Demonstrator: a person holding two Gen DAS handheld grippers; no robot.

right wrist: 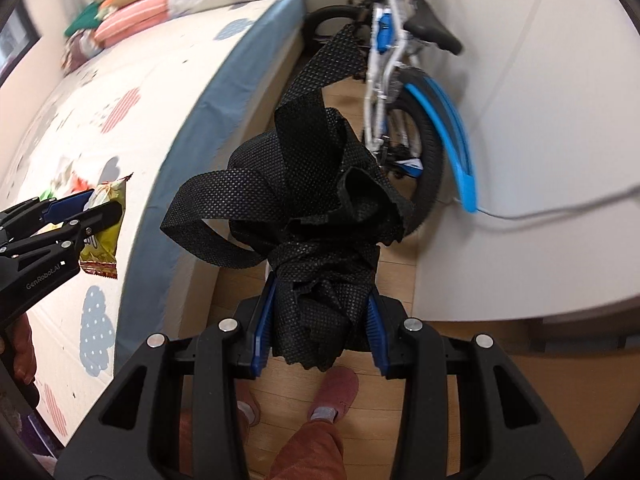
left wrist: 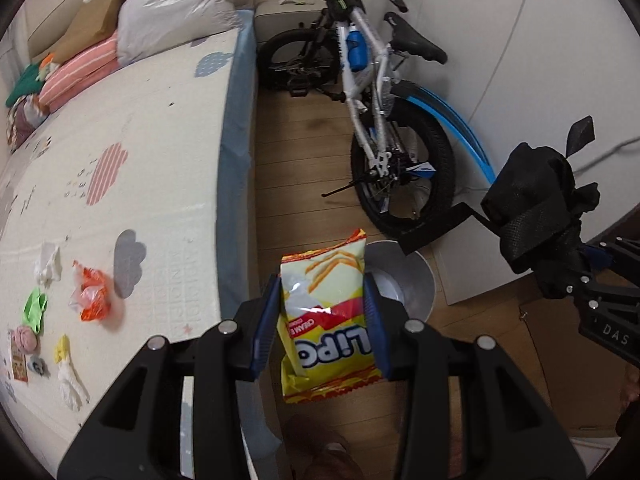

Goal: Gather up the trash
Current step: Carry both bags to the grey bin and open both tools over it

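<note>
Your left tongs (left wrist: 324,316) are clamped on the yellow snack bag (left wrist: 326,320), carrying it toward the metal bin (left wrist: 416,280) on the floor, while your right tongs (right wrist: 320,320) pinch the bundled black cloth bag (right wrist: 316,216), probably bound there too.

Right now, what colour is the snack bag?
The snack bag is mostly yellow with red trim, best seen in the left wrist view.
</note>
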